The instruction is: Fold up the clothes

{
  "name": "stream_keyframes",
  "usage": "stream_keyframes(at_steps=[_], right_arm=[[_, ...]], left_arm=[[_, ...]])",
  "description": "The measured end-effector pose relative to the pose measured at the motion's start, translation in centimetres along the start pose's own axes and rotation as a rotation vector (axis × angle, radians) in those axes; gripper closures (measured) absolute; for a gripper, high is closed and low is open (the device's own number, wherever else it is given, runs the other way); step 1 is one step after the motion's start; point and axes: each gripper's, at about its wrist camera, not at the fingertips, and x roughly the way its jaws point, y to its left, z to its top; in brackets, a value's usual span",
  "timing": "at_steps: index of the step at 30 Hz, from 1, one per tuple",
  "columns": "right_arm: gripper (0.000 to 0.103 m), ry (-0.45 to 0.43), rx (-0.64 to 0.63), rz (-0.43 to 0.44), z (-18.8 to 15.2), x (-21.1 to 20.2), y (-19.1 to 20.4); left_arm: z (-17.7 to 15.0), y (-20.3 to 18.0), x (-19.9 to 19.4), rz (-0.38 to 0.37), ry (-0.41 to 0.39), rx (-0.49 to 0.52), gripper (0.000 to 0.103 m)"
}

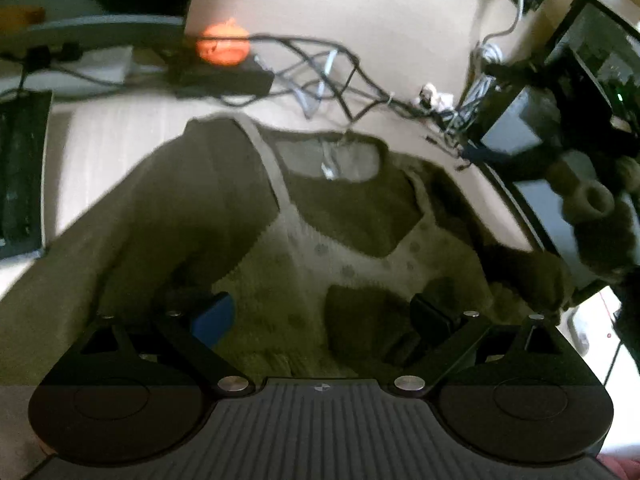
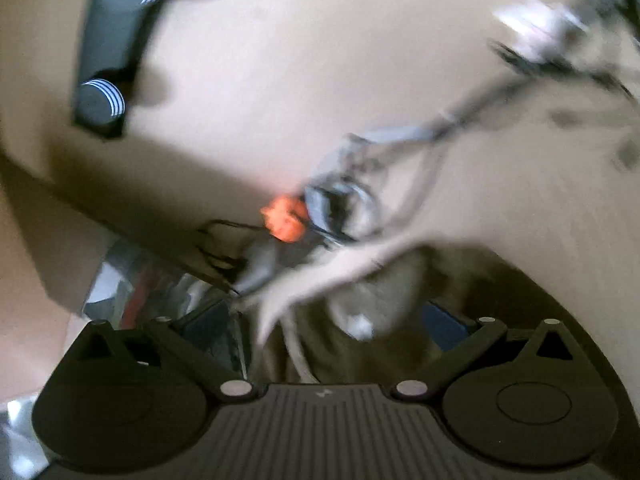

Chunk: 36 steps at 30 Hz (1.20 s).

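One olive-brown sweater is seen spread on one table. One orange round object and one black power strip are counted behind it. Two grippers are counted: the left gripper and the right gripper

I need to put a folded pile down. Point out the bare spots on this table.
Bare table lies beyond the cables; a smaller strip sits left of the sweater, before the keyboard. It is crowded along the cables, orange object and the electronics at right.
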Motion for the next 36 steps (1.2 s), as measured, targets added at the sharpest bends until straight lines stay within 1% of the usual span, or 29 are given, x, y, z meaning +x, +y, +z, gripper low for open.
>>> stream_keyframes(at_steps=[3,6,9,11,14,15,17,19,21,23,24,26,27,28,30,32,34,35,36], right_arm=[[0.000,0.045,0.081,-0.001,-0.9,1.0,-2.3],[0.000,0.071,0.129,0.017,-1.2,2.2,-4.2],[0.000,0.092,0.164,0.076,-0.3,4.7,-5.0],[0.000,0.041,0.152,0.149,0.9,5.4,-4.2],[0.000,-0.128,0.040,0.221,2.8,3.8,-1.6],[0.000,-0.138,0.004,0.196,2.9,3.2,-0.8],[0.000,-0.157,-0.071,0.143,2.9,2.0,0.7],[0.000,-0.151,-0.173,0.059,1.3,0.3,1.8],[0.000,-0.131,-0.245,0.005,-1.0,-1.6,2.4],[0.000,-0.058,-0.218,0.015,-3.4,-2.5,1.9],[0.000,-0.013,-0.186,0.018,-4.7,-2.8,1.4],[0.000,0.038,-0.155,-0.007,-7.5,-3.2,0.7],[0.000,0.053,-0.181,-0.034,-8.8,-3.3,0.6],[0.000,0.051,-0.239,-0.074,-9.7,-3.2,0.8],[0.000,0.044,-0.367,-0.133,-10.6,-2.5,2.0],[0.000,0.042,-0.481,-0.184,-11.3,-1.8,3.0],[0.000,0.099,-0.428,-0.131,-10.1,0.1,2.3],[0.000,0.128,-0.352,-0.131,-9.4,1.0,1.3],[0.000,0.151,-0.287,-0.132,-8.7,1.8,0.4]], left_arm=[[-0.8,0.2,0.1,0.012,-0.008,-0.027,0.005],[-1.3,0.1,-0.3,0.038,-0.023,-0.061,0.005],[-2.2,-0.3,-1.0,0.077,-0.028,-0.095,0.005],[-2.9,-0.6,-1.5,0.106,-0.032,-0.118,0.005],[-4.1,-0.9,-2.5,0.129,-0.040,-0.160,0.005],[-4.5,-1.0,-2.8,0.137,-0.043,-0.175,0.005],[-4.9,-0.7,-3.2,0.126,-0.062,-0.205,0.005],[-5.0,-0.3,-3.5,0.109,-0.078,-0.241,0.004],[-4.7,0.3,-3.7,0.080,-0.082,-0.275,0.003],[-4.5,0.9,-3.7,0.065,-0.085,-0.299,0.003],[-4.3,1.1,-3.8,0.057,-0.087,-0.311,0.003],[-4.0,1.0,-3.7,0.084,-0.090,-0.309,0.003],[-3.9,0.9,-3.6,0.098,-0.092,-0.309,0.003],[-3.9,0.7,-3.6,0.106,-0.089,-0.306,0.003],[-3.9,-0.5,-3.8,0.122,-0.097,-0.247,0.003],[-4.2,-1.9,-4.1,0.107,-0.100,-0.170,0.003],[-4.7,-2.9,-4.1,0.058,-0.080,-0.119,0.003],[-5.0,-3.2,-4.0,0.038,-0.062,-0.108,0.003],[-5.3,-3.2,-3.8,0.035,-0.047,-0.106,0.003]])
